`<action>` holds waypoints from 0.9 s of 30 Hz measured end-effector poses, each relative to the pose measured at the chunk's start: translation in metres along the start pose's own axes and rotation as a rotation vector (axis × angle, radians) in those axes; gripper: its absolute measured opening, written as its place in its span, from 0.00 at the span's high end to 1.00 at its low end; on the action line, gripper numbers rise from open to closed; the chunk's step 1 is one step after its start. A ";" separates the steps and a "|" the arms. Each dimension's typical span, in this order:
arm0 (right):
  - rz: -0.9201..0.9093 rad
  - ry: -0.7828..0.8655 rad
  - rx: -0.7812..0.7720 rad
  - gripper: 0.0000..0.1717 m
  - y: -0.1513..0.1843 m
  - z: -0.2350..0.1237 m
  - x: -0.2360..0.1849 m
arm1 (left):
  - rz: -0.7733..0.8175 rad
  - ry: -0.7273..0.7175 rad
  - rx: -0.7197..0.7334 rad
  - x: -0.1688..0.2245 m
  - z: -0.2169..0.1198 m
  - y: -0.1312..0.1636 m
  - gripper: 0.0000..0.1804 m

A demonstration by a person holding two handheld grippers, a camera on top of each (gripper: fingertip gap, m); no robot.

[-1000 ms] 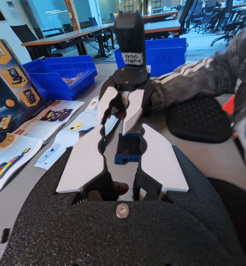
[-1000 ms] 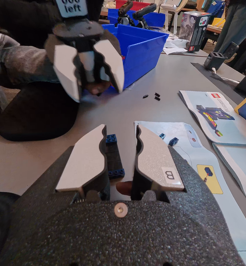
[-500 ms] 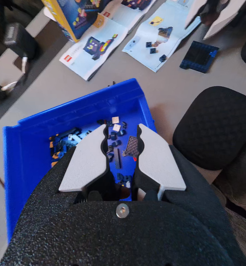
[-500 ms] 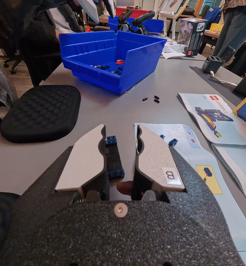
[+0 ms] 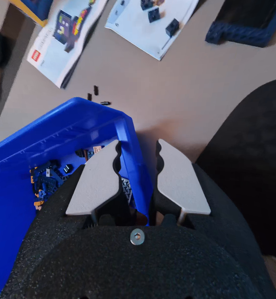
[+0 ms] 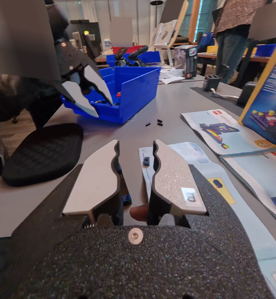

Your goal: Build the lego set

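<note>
Left wrist view: our left gripper [image 5: 138,142], jaws apart, straddles the blue bin's [image 5: 53,129] wall; our right gripper [image 6: 135,142] hangs apart above the table [image 6: 134,132].

Bin [image 5: 56,134]: glossy smooth blue plastic. Bench [image 6: 150,103]: matt smooth grey. Booklets [image 6: 222,134]: paper. Pad [image 6: 42,152]: black, dimpled, matt.

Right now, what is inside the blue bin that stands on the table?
The blue bin holds loose toy bricks, mostly dark blue and black, some orange, and a grey studded plate. The left tongs hang open over its side wall and cover part of the floor.
</note>
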State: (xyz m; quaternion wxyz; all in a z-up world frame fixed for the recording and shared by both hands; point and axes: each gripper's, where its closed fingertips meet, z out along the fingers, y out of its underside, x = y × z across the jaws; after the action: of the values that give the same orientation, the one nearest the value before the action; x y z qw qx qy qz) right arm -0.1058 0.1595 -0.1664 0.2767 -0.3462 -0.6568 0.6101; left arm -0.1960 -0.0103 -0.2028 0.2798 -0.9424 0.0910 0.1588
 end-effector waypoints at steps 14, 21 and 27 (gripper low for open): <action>-0.018 0.018 -0.260 0.81 0.020 0.005 -0.001 | -0.024 -0.115 0.270 0.000 -0.033 -0.050 0.83; 0.033 -0.070 -0.619 0.81 0.051 0.026 0.007 | -0.062 0.062 0.617 0.024 0.018 -0.128 0.83; 0.052 -0.094 -0.675 0.81 0.067 0.053 0.015 | -0.040 -0.020 0.726 0.019 0.028 -0.139 0.83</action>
State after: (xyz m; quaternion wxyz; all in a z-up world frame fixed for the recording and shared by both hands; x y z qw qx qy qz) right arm -0.1486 0.1405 -0.2395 0.1001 -0.4065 -0.8246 0.3804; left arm -0.1488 0.1182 -0.1626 0.6001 -0.7817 0.1204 0.1197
